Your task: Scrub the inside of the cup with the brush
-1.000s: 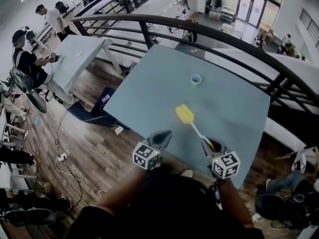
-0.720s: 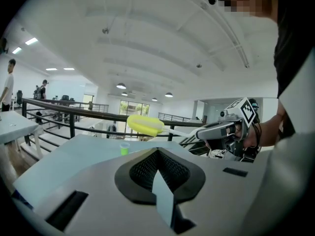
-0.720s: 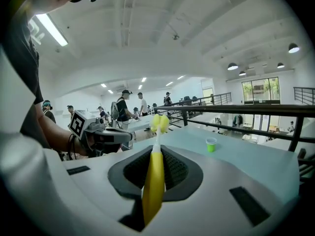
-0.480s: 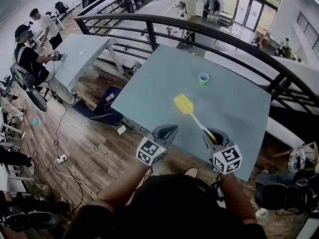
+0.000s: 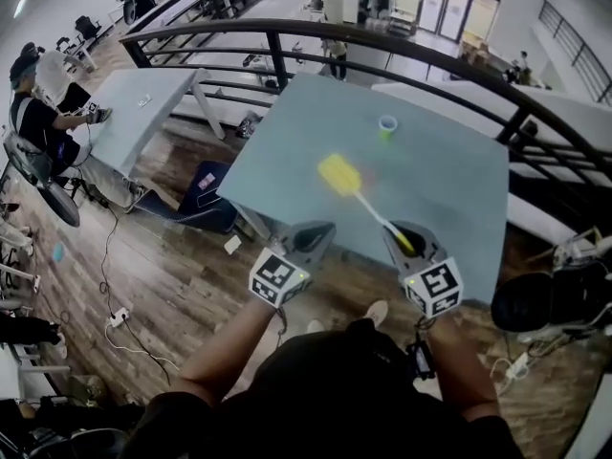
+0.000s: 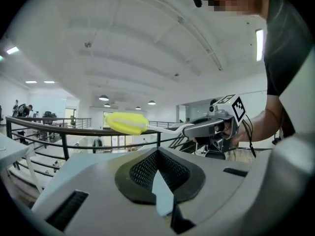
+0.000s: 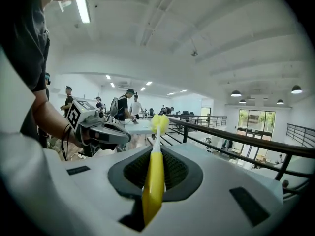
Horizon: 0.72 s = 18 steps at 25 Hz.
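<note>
Jaws of the right gripper [image 5: 406,242] clamp the brush [image 5: 356,194] by its handle; the left gripper [image 5: 311,240] is closed and empty. The cup [image 5: 386,125] stands on the table [image 5: 449,199] at 1 o'clock from the brush head, well apart. Scrubbing is not started: cup pickup and brush insertion remain

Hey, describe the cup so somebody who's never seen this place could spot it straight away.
Find the big blue-grey table beside the curved black railing. Near its far edge stands a small blue-and-green cup, alone on the tabletop. The only other thing there is a long yellow-headed brush, held above the table by the right gripper.
</note>
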Available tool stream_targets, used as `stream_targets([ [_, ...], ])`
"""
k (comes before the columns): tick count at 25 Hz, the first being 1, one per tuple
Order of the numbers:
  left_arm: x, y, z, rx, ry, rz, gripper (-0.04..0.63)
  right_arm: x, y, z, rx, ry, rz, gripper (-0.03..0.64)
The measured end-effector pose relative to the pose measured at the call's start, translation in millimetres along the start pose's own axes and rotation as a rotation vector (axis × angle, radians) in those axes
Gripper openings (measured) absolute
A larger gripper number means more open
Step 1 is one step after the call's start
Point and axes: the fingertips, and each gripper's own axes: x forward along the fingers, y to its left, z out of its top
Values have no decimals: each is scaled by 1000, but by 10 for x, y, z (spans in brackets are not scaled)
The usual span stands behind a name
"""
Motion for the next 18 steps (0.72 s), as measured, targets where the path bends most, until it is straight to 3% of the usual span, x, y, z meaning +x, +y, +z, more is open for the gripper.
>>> stream_targets([
  [9, -468, -412, -225, -181, -11, -43, 8, -365, 709, -257, 160, -5, -62, 41],
  [18, -607, -855, -311, -223, 2, -17, 8, -832, 772, -523, 258, -14, -73, 41],
])
